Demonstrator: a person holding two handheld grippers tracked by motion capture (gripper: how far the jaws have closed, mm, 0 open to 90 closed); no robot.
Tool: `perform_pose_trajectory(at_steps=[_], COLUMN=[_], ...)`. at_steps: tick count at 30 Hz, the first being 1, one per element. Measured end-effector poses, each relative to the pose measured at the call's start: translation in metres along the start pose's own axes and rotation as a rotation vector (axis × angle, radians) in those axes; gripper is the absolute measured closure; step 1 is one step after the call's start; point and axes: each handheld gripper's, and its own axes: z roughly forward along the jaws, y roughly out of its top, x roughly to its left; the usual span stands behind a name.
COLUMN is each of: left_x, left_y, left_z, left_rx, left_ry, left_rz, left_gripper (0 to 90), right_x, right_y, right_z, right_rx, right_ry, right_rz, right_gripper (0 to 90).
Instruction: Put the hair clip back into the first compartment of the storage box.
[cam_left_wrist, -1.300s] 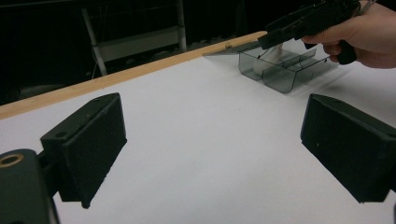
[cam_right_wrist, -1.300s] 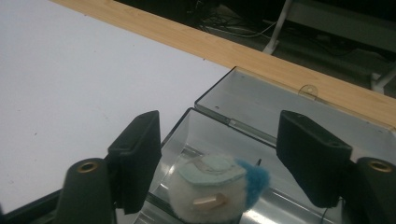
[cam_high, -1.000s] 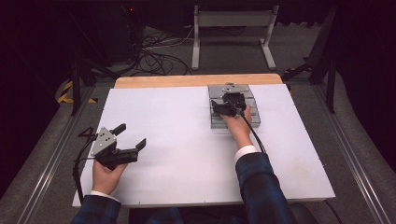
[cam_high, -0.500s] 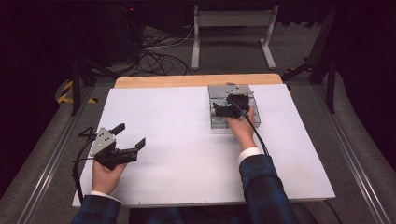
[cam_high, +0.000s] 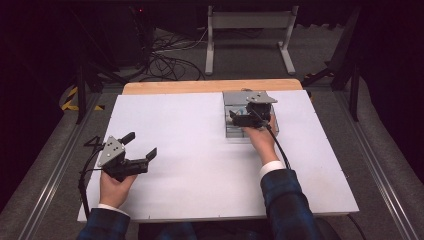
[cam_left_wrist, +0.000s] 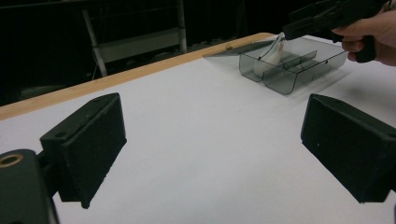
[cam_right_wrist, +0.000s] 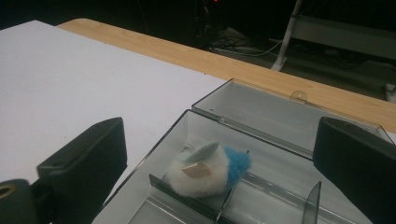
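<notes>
Your left gripper (cam_high: 141, 145) rested low over the near left part of the white worktop (cam_high: 200, 165), held in your left hand (cam_high: 116, 184). Its jaws stood wide apart with nothing between them; in the left gripper view the bare white surface lay between the two black pads.

Your right gripper (cam_high: 239, 116) hung over the clear plastic box (cam_high: 232, 131) at the far right of the worktop, near the wooden strip (cam_high: 165, 87) along the far edge. Your right hand (cam_high: 260, 137) gripped it from the near side, with the cable trailing back along your dark checked sleeve (cam_high: 285, 197). In the right gripper view its jaws were spread, one pad to each side of the box (cam_right_wrist: 280, 186), and gripped nothing.

The box was smoky grey with its lid (cam_right_wrist: 280, 119) swung open and lying flat toward the wooden strip. Dividers split it into compartments. In the far left compartment sat a fluffy white ball (cam_right_wrist: 198, 179) with a blue tuft (cam_right_wrist: 237, 164) touching its right side. A pale round piece and a small tan patch lay on the white ball; what they were is hard to tell at that sharpness. The ball lay below and between your open right jaws, not touched by either.
</notes>
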Motion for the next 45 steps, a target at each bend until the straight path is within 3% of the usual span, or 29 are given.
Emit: perform_pose_trajectory(at_steps=[23,34,45], left_x=[0.000,0.000,-0.001], left_y=[0.001,0.001,0.001], left_z=[0.000,0.000,0.002], left_rx=[-0.015,-0.014,-0.015], left_ry=[-0.002,-0.003,-0.008], left_rz=[-0.008,-0.006,-0.012], left_gripper=[7.2,7.2,7.2], right_x=[-0.001,0.003,0.001], right_y=[-0.010,-0.015,-0.019], right_z=[-0.011,-0.020,-0.031], right_rx=[-0.029,-0.061,-0.080], right_ry=[0.021,0.060,0.064], right_rz=[0.004,0.032,0.042], right_gripper=[0.6,0.6,0.5])
